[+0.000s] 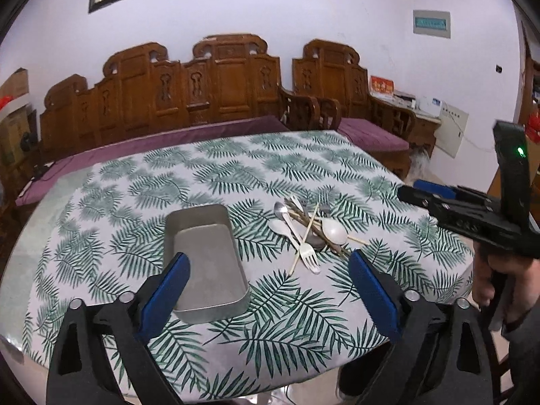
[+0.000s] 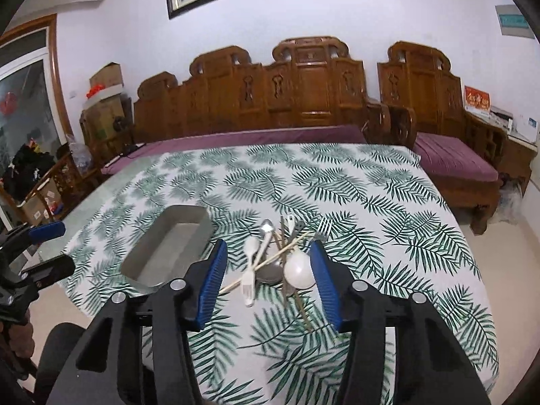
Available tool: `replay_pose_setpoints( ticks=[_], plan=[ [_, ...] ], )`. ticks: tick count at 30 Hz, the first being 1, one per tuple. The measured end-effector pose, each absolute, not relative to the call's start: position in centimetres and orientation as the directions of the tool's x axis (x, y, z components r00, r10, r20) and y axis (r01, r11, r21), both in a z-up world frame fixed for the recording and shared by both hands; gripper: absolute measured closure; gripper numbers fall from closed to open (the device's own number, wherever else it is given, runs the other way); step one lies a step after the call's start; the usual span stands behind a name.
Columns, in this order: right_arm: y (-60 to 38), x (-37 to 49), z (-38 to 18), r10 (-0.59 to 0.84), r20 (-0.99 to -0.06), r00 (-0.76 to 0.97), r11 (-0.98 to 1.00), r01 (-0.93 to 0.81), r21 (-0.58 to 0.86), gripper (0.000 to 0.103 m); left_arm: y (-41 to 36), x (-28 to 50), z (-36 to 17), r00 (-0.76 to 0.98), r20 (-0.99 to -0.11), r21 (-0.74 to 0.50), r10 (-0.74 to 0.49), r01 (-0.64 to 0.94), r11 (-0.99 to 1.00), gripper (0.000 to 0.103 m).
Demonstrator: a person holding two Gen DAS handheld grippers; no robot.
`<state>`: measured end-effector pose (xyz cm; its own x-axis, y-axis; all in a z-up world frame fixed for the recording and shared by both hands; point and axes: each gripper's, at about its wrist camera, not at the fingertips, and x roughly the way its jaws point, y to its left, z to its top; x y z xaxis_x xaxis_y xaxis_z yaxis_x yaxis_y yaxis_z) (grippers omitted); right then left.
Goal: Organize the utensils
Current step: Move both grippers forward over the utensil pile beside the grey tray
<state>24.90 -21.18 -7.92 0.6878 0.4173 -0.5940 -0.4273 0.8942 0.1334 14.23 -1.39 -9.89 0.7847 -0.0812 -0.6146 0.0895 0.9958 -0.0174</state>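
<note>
A grey rectangular metal tray (image 1: 206, 263) sits on the leaf-print table, empty; it also shows in the right wrist view (image 2: 168, 246). To its right lies a pile of utensils (image 1: 308, 233): white plastic spoons, a white plastic fork (image 1: 308, 254), metal spoons and forks, and wooden chopsticks. The same pile shows in the right wrist view (image 2: 280, 260). My left gripper (image 1: 268, 290) is open and empty, above the table's near side, spanning the tray's right end. My right gripper (image 2: 268, 283) is open and empty, above the near end of the pile, with the white spoon (image 2: 298, 275) by its right finger.
The leaf-print tablecloth (image 1: 236, 168) covers the table. A carved wooden bench with purple cushions (image 1: 202, 101) stands behind it, and an armchair (image 2: 449, 155) at the right. The right gripper shows at the right edge of the left wrist view (image 1: 472, 212).
</note>
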Motion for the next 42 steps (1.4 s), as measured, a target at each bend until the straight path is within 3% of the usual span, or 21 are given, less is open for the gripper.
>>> replay_pose_setpoints(
  ticks=[13, 23, 34, 39, 42],
  plan=[
    [-20.8, 33.3, -13.2, 0.402, -0.675, 0.618, 0.894, -0.424, 0.145, 0.054, -2.6, 21.6, -14.6, 0.699, -0.704, -0.059, -0.126, 0.119, 0.991, 0.032],
    [-21.6, 37.1, -18.1, 0.399, -0.714, 0.575, 0.896, -0.410, 0.171, 0.055, -5.9, 27.7, -19.9, 0.610, -0.775, -0.096, -0.167, 0.147, 0.984, 0.054],
    [-22.7, 38.0, -19.8, 0.432, -0.734, 0.524, 0.880, -0.422, 0.217, 0.055, -7.4, 31.4, -24.6, 0.536, -0.825, -0.132, -0.180, 0.127, 0.983, 0.056],
    [-22.3, 38.2, -19.8, 0.452, -0.734, 0.506, 0.869, -0.437, 0.233, 0.055, -7.3, 31.6, -25.4, 0.516, -0.831, -0.172, -0.208, 0.117, 0.978, 0.079],
    [-21.8, 38.3, -19.8, 0.454, -0.737, 0.502, 0.866, -0.444, 0.231, 0.055, -7.0, 31.2, -25.2, 0.522, -0.826, -0.177, -0.213, 0.118, 0.977, 0.082]
  ],
)
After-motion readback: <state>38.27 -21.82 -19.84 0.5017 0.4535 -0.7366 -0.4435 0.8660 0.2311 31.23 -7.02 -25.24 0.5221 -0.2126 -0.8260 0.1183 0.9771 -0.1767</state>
